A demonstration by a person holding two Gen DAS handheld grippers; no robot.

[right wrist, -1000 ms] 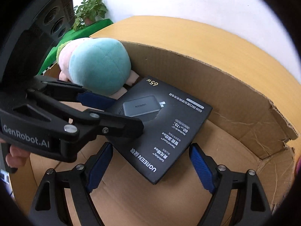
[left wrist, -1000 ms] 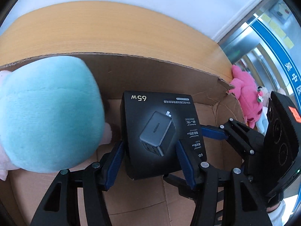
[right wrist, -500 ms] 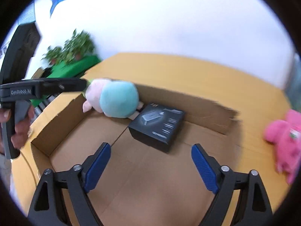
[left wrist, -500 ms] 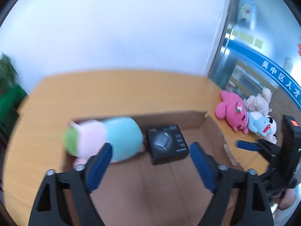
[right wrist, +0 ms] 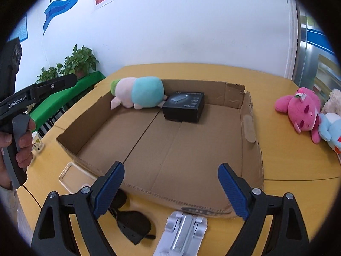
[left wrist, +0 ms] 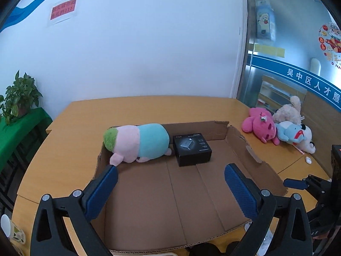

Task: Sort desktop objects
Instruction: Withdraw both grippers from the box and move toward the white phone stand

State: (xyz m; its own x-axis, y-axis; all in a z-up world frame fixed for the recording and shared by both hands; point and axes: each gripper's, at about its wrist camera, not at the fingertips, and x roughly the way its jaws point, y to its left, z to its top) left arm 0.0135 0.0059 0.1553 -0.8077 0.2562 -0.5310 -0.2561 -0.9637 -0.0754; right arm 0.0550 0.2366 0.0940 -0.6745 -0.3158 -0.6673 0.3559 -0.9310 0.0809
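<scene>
Both grippers' fingers (left wrist: 170,183) (right wrist: 170,188) spread wide, empty, sunglasses (right wrist: 132,224) and white stand (right wrist: 181,232) only in right view

Potted plants (right wrist: 78,61) on green-covered stand (left wrist: 19,128); red wall notice (left wrist: 63,9); blue wall stripe (right wrist: 64,2); paper cup (left wrist: 9,228).

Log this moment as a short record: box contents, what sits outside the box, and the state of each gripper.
container: cardboard box, open top, on the wooden table
inside box: teal-and-pink plush and black charger box, side by side at the far wall
outside, right: pink plush with other soft toys
outside, near edge: sunglasses, white stand, clear phone case
left gripper: open, holds nothing
right gripper: open, holds nothing
</scene>
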